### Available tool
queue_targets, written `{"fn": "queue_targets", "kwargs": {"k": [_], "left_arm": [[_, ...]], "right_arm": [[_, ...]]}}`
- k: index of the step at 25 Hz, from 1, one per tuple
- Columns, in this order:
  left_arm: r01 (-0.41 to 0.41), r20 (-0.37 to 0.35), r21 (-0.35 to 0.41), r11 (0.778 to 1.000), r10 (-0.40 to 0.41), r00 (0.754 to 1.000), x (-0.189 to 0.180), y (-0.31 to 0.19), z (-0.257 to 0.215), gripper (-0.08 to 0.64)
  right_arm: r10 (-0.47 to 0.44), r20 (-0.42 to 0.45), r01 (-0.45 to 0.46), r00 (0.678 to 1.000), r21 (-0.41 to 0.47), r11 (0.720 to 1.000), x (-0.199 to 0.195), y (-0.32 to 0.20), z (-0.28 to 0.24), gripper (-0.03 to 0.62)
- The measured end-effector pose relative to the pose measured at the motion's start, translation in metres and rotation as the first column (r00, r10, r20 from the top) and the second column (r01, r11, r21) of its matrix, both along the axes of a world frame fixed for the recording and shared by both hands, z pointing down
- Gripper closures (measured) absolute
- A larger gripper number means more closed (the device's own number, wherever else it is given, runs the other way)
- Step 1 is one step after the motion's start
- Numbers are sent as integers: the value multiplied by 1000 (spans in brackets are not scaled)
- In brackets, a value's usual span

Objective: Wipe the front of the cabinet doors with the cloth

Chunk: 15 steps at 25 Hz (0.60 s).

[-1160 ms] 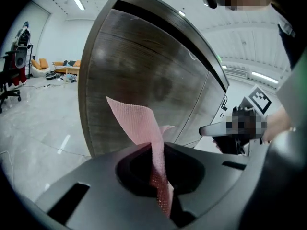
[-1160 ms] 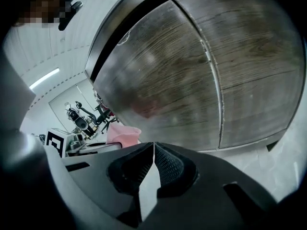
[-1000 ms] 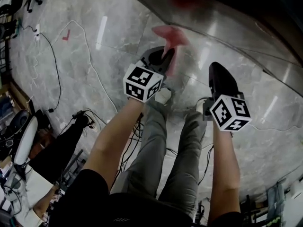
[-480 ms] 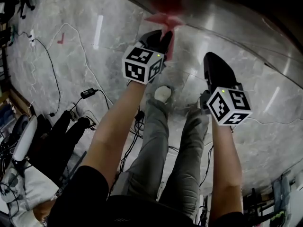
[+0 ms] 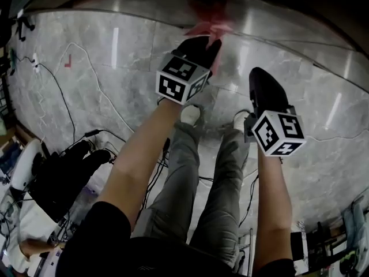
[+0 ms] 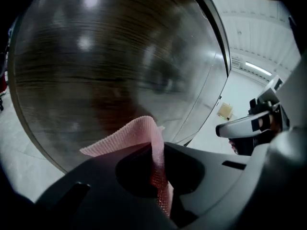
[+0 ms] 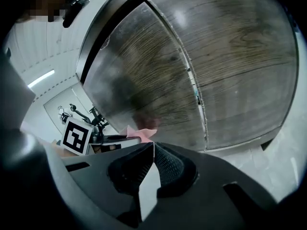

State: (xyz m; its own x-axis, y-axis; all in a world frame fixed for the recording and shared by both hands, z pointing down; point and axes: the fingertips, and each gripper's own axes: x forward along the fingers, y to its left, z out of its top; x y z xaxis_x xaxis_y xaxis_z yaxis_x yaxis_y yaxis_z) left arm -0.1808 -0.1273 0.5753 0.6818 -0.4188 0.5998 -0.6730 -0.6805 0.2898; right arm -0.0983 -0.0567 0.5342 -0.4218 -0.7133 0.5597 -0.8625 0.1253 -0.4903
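The left gripper (image 6: 160, 188) has its dark jaws pressed together on a pink waffle-weave cloth (image 6: 128, 139) at 6 o'clock; the cloth rises from between them and folds over toward 8 o'clock. Behind it a glossy, dark wood-grain cabinet door (image 6: 110, 56) fills the view from 9 to 1 o'clock, and whether the cloth touches it cannot be told. A bright ceiling light strip (image 6: 255, 69) shows at 2 o'clock.

Glossy grey marble floor (image 5: 115, 68), cables (image 5: 57, 91).
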Motion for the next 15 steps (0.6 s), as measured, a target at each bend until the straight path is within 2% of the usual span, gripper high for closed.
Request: {"fn": "queue_targets", "kwargs": {"k": [12, 15], "left_arm": [[-147, -19, 5, 989, 147, 989, 102, 27, -12, 551], [-161, -31, 1, 987, 161, 987, 123, 30, -12, 551]], "right_arm": [[114, 12, -114, 993, 3, 993, 75, 20, -11, 554], [135, 16, -135, 991, -4, 991, 89, 25, -10, 554]]}}
